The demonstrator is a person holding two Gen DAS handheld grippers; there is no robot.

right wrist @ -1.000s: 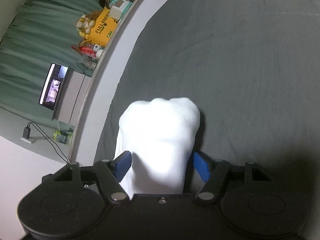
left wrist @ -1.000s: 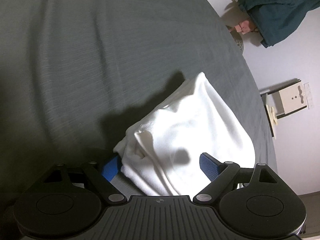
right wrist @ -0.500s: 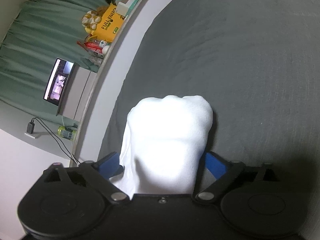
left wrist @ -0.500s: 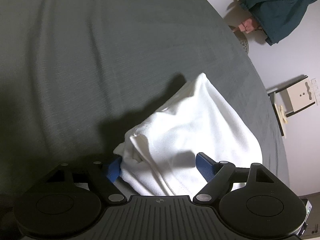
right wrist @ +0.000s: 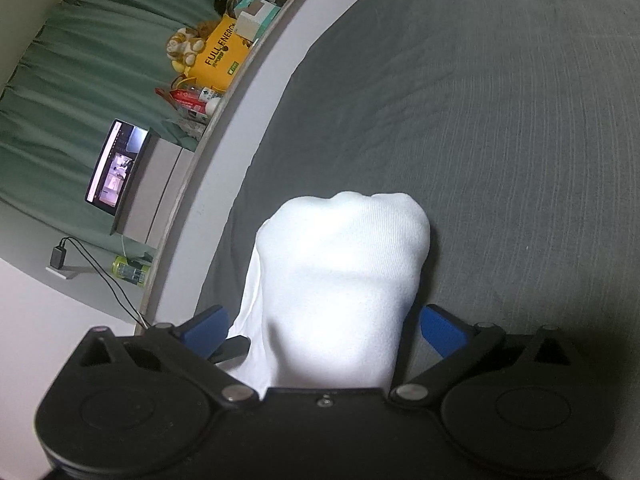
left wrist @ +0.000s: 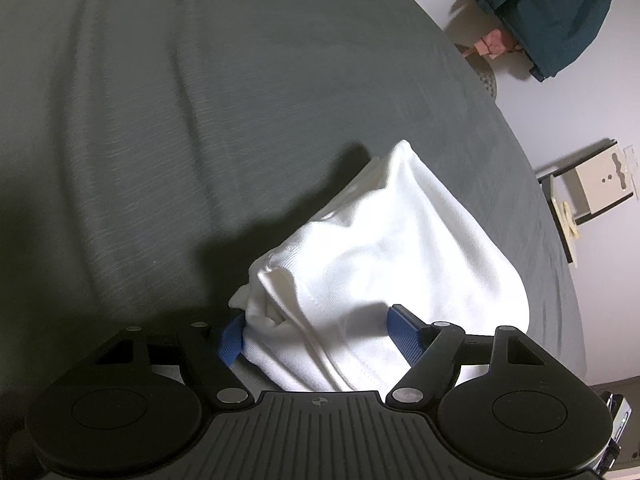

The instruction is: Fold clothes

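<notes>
- The left gripper [left wrist: 318, 330] sits at the bottom of the left wrist view, its blue-padded jaws set fairly wide with the near end of the folded white knit garment [left wrist: 384, 264] between them. The left pad [left wrist: 231, 340] lies against the bunched edge of the cloth; the right pad [left wrist: 406, 334] rests on or just above the top layer, and I cannot tell whether it presses.
- Its jaws have just been closing a little, with the garment between them.
- The right gripper [right wrist: 322, 332] is at the bottom of the right wrist view, jaws spread wide. The white bundle [right wrist: 340, 280] bulges up between them; the left pad [right wrist: 204, 330] and the right pad [right wrist: 442, 330] both stand clear of the cloth with a visible gap.
- These jaws have just been opening, and the garment lies loose between them.
- The garment is a thick, soft white fold, seams and hem visible at the lower edge in the left view, rounded and puffy in the right view. It lies on the dark grey bedsheet [left wrist: 200, 100], lower centre to right of the left frame, near the bed's edge.
- Compared with a second ago, the bundle lies in the same spot and in much the same shape; in the right view the pads that flanked it closely now sit farther out.
- A dark teal cloth [left wrist: 560, 12] hangs at the upper right of the left view.
</notes>
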